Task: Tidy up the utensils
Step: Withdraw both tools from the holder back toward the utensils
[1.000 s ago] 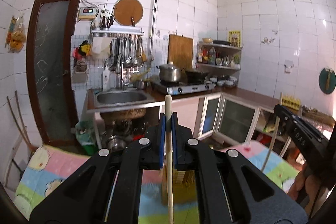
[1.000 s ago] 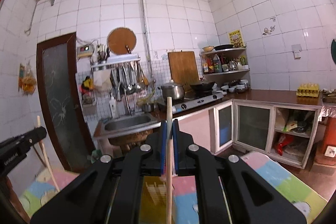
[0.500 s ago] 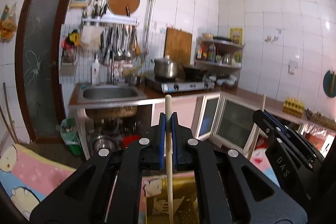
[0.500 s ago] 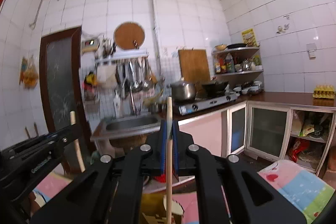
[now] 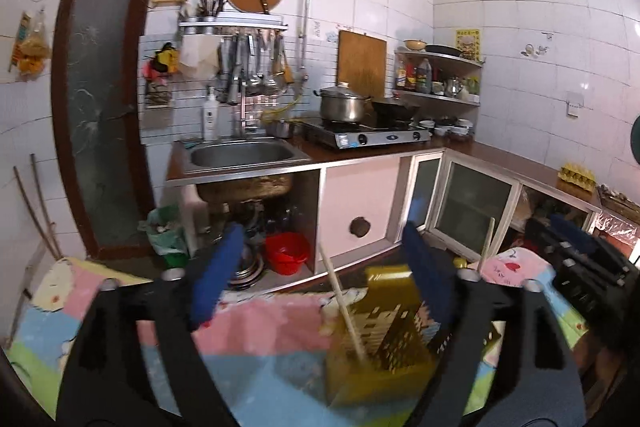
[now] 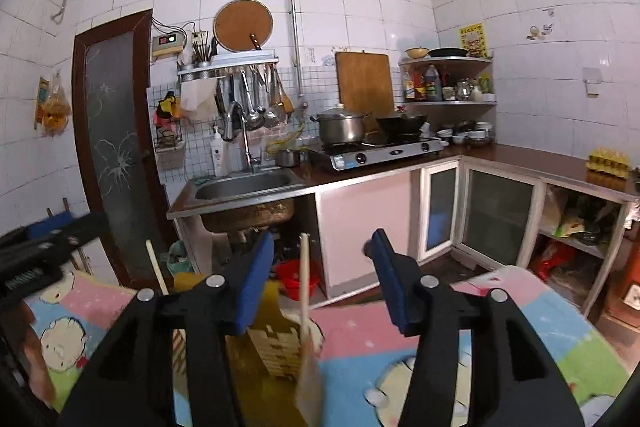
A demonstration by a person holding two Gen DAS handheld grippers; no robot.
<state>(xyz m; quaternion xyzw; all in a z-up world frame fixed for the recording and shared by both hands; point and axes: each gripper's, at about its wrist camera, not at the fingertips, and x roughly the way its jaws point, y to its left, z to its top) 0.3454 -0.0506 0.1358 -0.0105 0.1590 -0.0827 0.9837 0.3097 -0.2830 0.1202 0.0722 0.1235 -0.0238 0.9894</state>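
A yellow slotted utensil basket (image 5: 384,331) stands on a cartoon-print cloth. My left gripper (image 5: 320,271) is open above it; a wooden stick (image 5: 344,303) leans free inside the basket between the jaws. A second stick (image 5: 486,243) stands at the basket's right by the other gripper (image 5: 576,259). In the right wrist view my right gripper (image 6: 320,283) is open; a wooden spatula (image 6: 306,327) hangs free between the jaws over the basket (image 6: 276,343). The left gripper (image 6: 44,243) and its stick (image 6: 156,267) show at left.
The pink, blue and green cloth (image 5: 256,331) covers the table. Beyond its far edge are the sink counter (image 5: 244,157), a gas stove with a pot (image 5: 344,105), cabinets (image 6: 496,219) and a red bucket (image 5: 286,253) on the floor.
Both grippers were shut on wooden utensils; both have opened and let go. The utensils now stand or drop loose in the yellow basket. Both views have tipped down slightly.
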